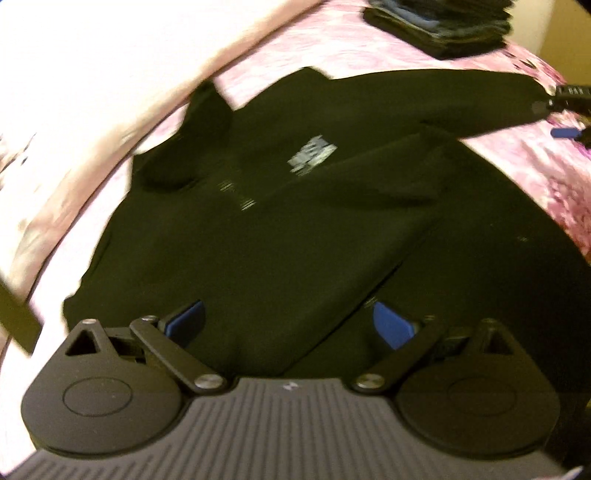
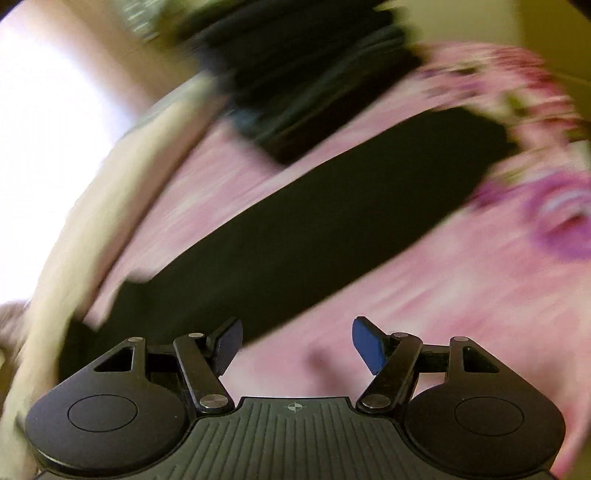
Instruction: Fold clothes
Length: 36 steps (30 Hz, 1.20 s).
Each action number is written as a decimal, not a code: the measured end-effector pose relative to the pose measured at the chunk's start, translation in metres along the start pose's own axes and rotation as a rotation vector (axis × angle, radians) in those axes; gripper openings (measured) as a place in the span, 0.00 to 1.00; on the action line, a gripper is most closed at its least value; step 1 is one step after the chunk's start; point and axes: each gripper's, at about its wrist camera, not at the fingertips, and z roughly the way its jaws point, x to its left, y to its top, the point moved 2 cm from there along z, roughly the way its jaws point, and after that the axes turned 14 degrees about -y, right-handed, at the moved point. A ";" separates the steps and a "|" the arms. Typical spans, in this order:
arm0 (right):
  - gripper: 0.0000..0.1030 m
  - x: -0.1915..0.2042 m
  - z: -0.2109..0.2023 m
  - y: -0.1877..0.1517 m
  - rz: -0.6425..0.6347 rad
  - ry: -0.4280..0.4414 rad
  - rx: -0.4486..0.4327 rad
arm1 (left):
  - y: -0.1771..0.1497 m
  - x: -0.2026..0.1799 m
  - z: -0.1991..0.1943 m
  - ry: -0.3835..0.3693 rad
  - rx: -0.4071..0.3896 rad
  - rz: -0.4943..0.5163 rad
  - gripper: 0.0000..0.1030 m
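Note:
A black long-sleeved top [image 1: 295,221] with a small white chest print lies spread on the pink floral bedspread [image 1: 535,170]. One sleeve is folded across its body; the other sleeve [image 2: 314,229] stretches out to the right. My left gripper [image 1: 291,325] is open over the top's lower hem, holding nothing. My right gripper [image 2: 297,343] is open and empty, just short of the outstretched sleeve; it also shows at the right edge of the left wrist view [image 1: 570,114], by the cuff. Both views are blurred.
A stack of folded dark clothes [image 1: 439,26] sits at the far end of the bed, also in the right wrist view [image 2: 303,85]. A pale cream bed edge [image 1: 92,110] runs along the left.

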 end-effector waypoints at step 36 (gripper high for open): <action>0.10 0.272 -0.200 -0.090 -0.818 0.554 -0.575 | -0.057 0.000 -0.070 0.150 0.003 -0.180 0.93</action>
